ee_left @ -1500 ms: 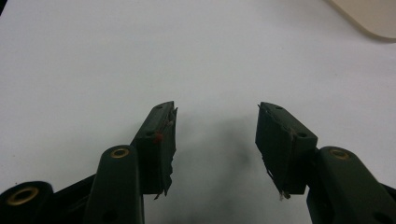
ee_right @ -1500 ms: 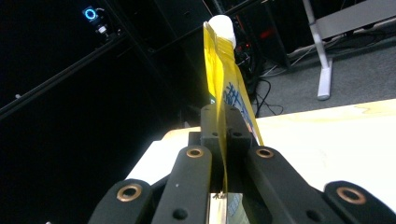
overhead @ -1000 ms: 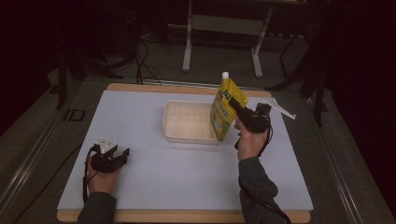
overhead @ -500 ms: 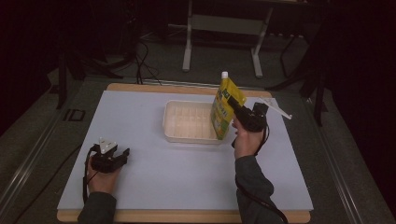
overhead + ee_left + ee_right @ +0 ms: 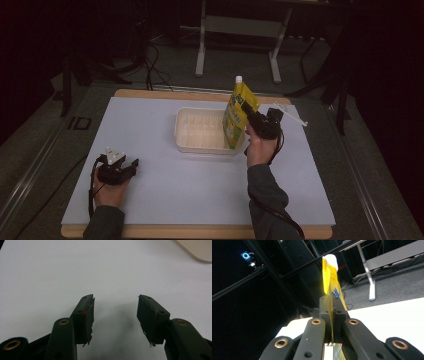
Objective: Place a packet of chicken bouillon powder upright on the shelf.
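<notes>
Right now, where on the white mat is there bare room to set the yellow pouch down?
Free: the white mat between the left claw and the right forearm, and its far left stretch beside the shallow clear plastic tray. Crowded: the tray's right edge, where the right claw holds the yellow spouted pouch.

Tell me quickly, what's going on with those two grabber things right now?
Right gripper jaws shut on yellow pouch, held tilted at white tray's right end. Left gripper open, empty, low over white mat. Nothing blocking the tray.
</notes>
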